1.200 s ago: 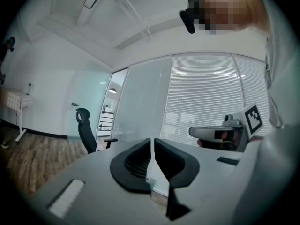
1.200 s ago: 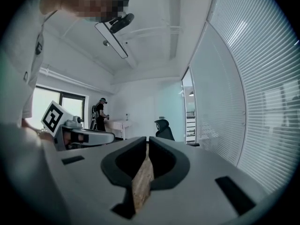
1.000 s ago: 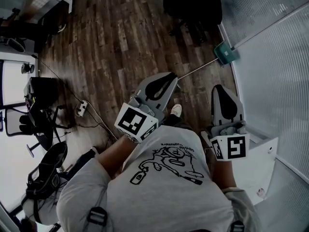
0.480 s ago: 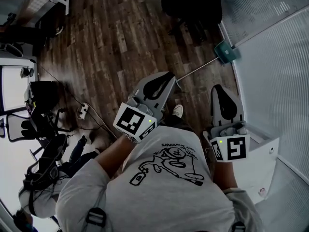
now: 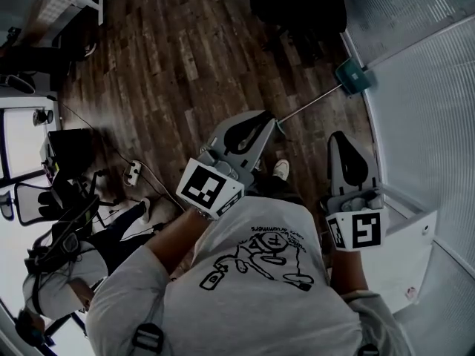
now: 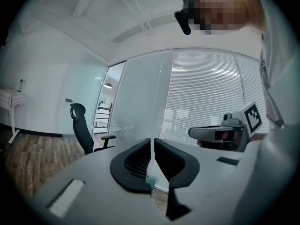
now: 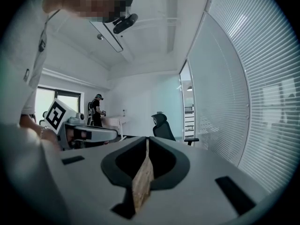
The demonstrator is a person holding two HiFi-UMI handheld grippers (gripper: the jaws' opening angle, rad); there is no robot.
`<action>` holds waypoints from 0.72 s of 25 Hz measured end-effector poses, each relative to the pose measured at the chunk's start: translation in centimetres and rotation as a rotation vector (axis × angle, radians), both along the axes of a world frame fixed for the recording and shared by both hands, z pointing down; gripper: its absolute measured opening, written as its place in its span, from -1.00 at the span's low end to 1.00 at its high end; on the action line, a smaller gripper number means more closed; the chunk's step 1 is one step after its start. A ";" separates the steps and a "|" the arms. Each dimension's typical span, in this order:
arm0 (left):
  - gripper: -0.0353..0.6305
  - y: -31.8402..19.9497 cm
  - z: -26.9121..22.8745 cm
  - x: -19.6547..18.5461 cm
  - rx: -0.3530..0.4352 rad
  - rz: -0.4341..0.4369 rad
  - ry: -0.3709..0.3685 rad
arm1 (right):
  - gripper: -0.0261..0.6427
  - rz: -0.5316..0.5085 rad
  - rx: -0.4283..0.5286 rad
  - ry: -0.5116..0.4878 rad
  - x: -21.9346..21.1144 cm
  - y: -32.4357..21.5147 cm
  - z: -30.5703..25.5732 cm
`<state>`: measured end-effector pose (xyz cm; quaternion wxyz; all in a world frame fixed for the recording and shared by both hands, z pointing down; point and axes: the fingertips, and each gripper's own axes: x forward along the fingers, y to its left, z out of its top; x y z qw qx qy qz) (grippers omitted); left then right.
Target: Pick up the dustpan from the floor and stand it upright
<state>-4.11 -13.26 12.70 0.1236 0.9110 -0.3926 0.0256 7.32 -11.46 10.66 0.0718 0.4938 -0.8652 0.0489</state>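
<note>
The teal dustpan (image 5: 351, 76) lies on the wooden floor by the glass wall, its long thin handle (image 5: 308, 102) running back toward me. My left gripper (image 5: 267, 119) is held over the near end of that handle, jaws shut and empty. My right gripper (image 5: 341, 136) is to the right, nearer the wall, also shut with nothing held. In the left gripper view the jaws (image 6: 153, 146) meet and a small teal patch (image 6: 151, 182) shows below them. In the right gripper view the jaws (image 7: 146, 144) are closed, floor showing through the slit.
A black office chair (image 5: 297, 6) stands beyond the dustpan. The blind-covered glass wall (image 5: 423, 87) runs along the right, with a white cabinet (image 5: 404, 251) at its foot. A power strip with cable (image 5: 133, 173) lies left. Another person (image 5: 67, 273) stands lower left. My shoe (image 5: 280, 169) is below the grippers.
Both grippers have shifted slightly forward and down, still shut. The dustpan sits a little further right in the head view. Another person has come into view at the lower left.
</note>
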 end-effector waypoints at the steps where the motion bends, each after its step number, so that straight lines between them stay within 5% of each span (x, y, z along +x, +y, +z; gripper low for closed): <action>1: -0.82 -0.1 0.3 -0.1 -0.002 0.003 -0.002 | -0.87 0.000 -0.002 0.002 -0.1 -0.1 0.3; 18: -0.82 -2.2 10.4 -1.5 -0.091 -0.004 -0.029 | -0.88 0.006 -0.099 0.020 -0.3 -2.1 9.9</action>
